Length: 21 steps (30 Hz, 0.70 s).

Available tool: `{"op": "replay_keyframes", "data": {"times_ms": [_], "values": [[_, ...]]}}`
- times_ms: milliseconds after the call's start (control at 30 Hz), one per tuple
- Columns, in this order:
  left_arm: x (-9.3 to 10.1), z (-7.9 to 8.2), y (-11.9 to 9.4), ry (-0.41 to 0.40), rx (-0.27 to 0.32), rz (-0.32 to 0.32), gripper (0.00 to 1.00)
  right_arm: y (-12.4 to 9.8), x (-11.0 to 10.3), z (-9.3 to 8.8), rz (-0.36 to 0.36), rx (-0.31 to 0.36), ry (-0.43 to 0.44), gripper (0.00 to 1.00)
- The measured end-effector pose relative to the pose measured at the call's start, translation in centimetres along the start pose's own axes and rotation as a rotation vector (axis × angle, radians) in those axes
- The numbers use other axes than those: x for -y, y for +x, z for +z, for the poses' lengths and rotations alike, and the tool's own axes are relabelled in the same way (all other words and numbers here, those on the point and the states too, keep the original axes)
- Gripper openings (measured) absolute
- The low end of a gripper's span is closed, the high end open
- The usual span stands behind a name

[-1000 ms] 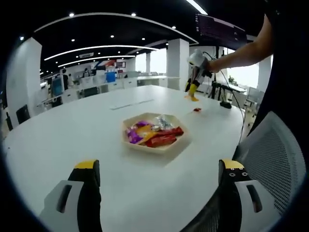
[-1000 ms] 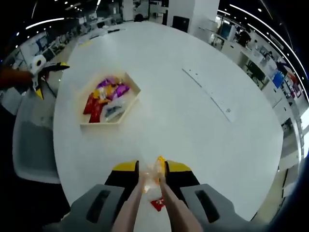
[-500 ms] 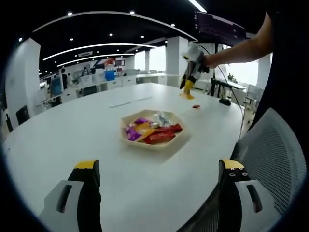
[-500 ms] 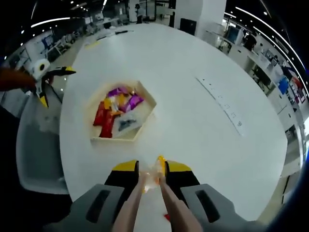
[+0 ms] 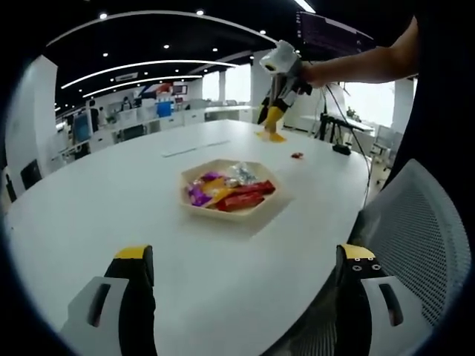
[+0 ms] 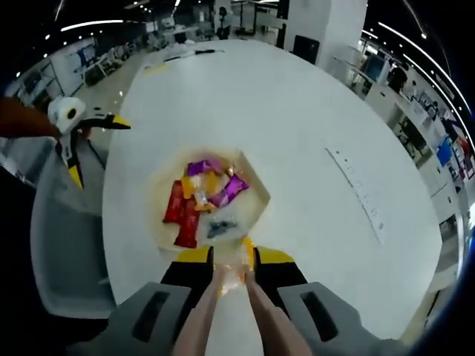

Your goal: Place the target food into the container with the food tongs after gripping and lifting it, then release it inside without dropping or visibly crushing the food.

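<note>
Tongs [image 6: 223, 297] clenched in right tool [image 6: 230, 261], orange snack [image 6: 236, 268] pinched (partly hidden) above tray [image 6: 256, 211], left tool [image 5: 245, 263] released.

The right gripper [image 6: 232, 261] clamps tongs [image 6: 226, 311] pinching an orange snack [image 6: 236, 268] just beside the tray [image 6: 256, 194].

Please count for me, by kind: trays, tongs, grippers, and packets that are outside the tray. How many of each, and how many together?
Tray: 1
Tongs: 1
Grippers: 2, the left gripper and the right gripper
Packets outside the tray: 2, a red packet on the table and an orange packet in the tongs
Total: 6
</note>
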<state>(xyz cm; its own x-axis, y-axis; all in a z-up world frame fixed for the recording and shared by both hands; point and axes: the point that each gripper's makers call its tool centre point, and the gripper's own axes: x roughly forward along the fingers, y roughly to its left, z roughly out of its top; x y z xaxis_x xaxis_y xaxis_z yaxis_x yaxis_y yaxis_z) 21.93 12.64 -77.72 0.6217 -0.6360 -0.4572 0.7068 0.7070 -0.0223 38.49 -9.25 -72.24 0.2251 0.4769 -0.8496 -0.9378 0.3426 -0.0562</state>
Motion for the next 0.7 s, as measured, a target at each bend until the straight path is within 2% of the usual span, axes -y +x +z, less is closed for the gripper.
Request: {"op": "replay_keyframes", "data": {"times_ms": [67,367,700], "values": [[0.0,-0.2,0.0,0.01,-0.007,0.001,1.0,0.1,-0.1,0.4,0.0,-0.004,-0.009,0.2],[-0.1,-0.3,0.0,-0.005,-0.012,0.006,1.0,1.5,-1.8,4.2,0.032,0.001,-0.046,0.2],[-0.4,-0.2,0.1,-0.009,-0.004,0.013,1.0,3.0,-2.9,6.7,0.052,-0.002,-0.076,0.2]]}}
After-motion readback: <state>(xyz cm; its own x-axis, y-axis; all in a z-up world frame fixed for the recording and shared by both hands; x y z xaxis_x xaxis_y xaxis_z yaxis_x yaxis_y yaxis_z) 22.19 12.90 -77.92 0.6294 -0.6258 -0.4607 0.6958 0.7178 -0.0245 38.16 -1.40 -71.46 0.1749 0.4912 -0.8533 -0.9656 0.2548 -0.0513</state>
